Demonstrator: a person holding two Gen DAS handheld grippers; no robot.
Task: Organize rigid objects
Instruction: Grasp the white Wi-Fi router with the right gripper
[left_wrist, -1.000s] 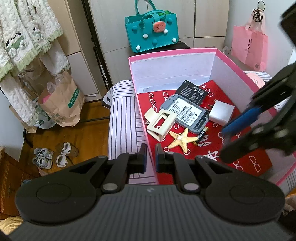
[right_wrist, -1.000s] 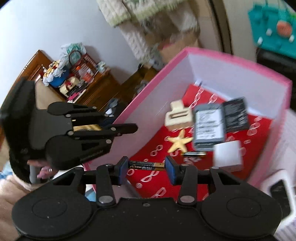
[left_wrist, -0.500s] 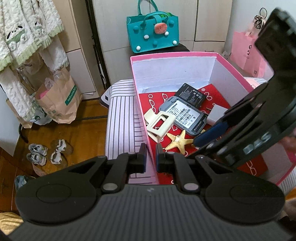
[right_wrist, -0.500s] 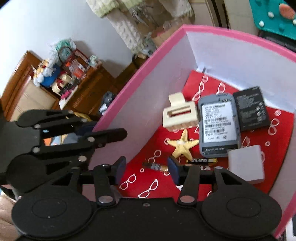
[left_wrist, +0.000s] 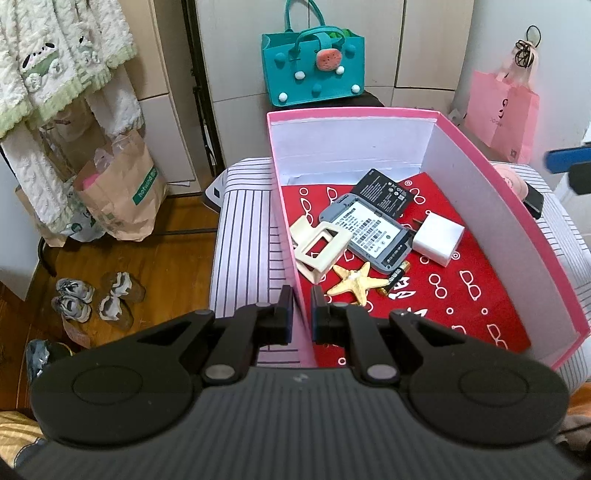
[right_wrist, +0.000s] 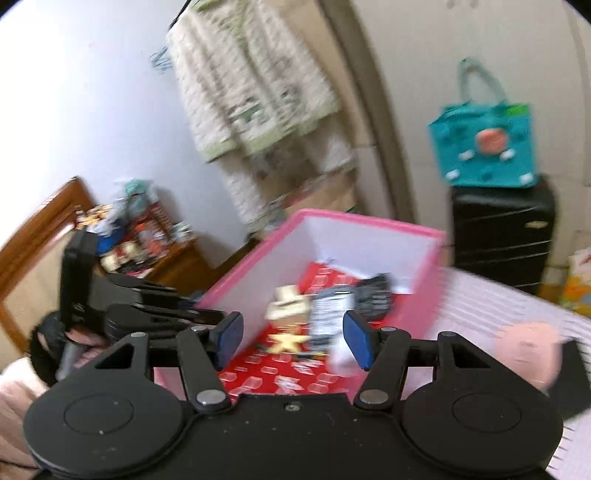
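The bed (left_wrist: 247, 236), with a striped cover, bears the pink box (left_wrist: 487, 192), which is the landmark here. The box is open on top, has white inner walls and a red floor printed with white spectacles.

The left gripper (left_wrist: 302, 314) is at the box's near-left wall, one finger outside it and one inside, the jaws pinching that wall. In the right wrist view the same gripper (right_wrist: 207, 315) shows at the left of the box, with a hand (right_wrist: 79, 338) behind it.

The right gripper (right_wrist: 291, 341) is outside the box, on its near side. Its jaws are spread with nothing between them, and they have just been opening. In the left wrist view only a blue pad and a bit of black frame show past the box's right wall.

Inside the box, near the middle of the floor, lies a grey pack (left_wrist: 369, 232) with a white label. A black battery (left_wrist: 386, 194) lies beyond it, toward the far wall, partly under the pack's far end. A white charger (left_wrist: 437, 238) lies just right of the pack. A cream clip (left_wrist: 319, 249) lies at the pack's left, against the box's left wall. A starfish (left_wrist: 356, 282) lies nearer than the pack, just beside the clip. A small AA cell (left_wrist: 395, 277) lies at the starfish's right, its far end at the pack's near corner.

Outside the box's right wall, on the bed, lie a pink round thing (left_wrist: 511, 181) and a dark flat thing (left_wrist: 533, 201).
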